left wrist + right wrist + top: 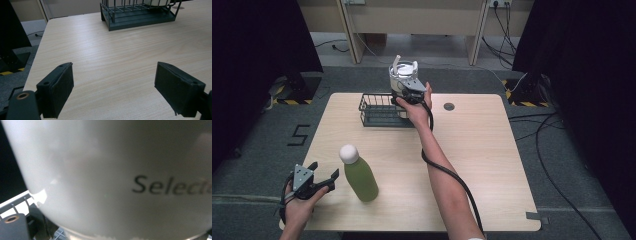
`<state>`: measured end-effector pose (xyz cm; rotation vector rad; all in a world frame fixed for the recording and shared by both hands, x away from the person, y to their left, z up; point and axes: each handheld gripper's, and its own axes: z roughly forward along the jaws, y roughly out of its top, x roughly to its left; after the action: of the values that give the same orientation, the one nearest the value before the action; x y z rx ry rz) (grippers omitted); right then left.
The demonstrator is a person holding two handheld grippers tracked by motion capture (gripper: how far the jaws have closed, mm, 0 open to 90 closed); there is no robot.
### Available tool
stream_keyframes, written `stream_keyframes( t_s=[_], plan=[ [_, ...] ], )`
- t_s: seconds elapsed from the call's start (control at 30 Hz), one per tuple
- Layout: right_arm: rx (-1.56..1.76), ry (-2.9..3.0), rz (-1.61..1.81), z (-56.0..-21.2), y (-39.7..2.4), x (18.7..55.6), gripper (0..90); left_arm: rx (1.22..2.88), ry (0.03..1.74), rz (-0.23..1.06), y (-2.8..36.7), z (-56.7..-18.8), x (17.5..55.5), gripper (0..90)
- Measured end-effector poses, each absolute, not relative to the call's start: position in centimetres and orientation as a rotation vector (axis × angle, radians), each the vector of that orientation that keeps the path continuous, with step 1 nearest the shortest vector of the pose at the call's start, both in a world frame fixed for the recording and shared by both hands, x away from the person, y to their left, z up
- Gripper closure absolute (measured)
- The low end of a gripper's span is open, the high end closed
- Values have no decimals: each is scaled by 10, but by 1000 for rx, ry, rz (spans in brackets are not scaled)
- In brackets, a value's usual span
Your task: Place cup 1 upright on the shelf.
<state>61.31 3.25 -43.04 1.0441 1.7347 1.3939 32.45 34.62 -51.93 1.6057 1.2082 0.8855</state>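
**White jug held over the wire basket**

The right gripper [408, 86] is clamped on a white plastic jug with an upright handle [402, 71], holding it upright at the far right end of the dark wire basket with a solid base [377, 111], which stands on the far half of the pale wooden table [492, 165]. In the right gripper view the jug's glossy white wall [105, 175] sits right against the camera, with grey lettering on it and a bit of the basket's wire below. The left gripper [323, 176] rests at the near left corner of the table, its jaws apart with only bare wood between the black pads [60, 87]. Just beside it stands an upright green bottle with a rounded white cap [359, 175], touched by neither gripper
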Motion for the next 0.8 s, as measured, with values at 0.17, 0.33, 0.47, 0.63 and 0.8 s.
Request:
stream_keyframes(
  t_s=[0.17, 0.33, 0.47, 0.63, 0.8],
  plan=[
    [1003, 1737, 1384, -428, 35, 611, 43, 1607, 1207, 886, 346, -519, 325, 148],
    [995, 1732, 1380, -428, 34, 609, 32, 1600, 1209, 887, 347, -519, 325, 147],
    [978, 1738, 1385, -426, 31, 605, 31, 1596, 1208, 888, 346, -518, 324, 145],
    [956, 1751, 1389, -425, 25, 598, 14, 1576, 1213, 891, 349, -517, 323, 143],
    [940, 1755, 1392, -422, 10, 584, 10, 1570, 1214, 895, 352, -514, 321, 143]
  ],
)
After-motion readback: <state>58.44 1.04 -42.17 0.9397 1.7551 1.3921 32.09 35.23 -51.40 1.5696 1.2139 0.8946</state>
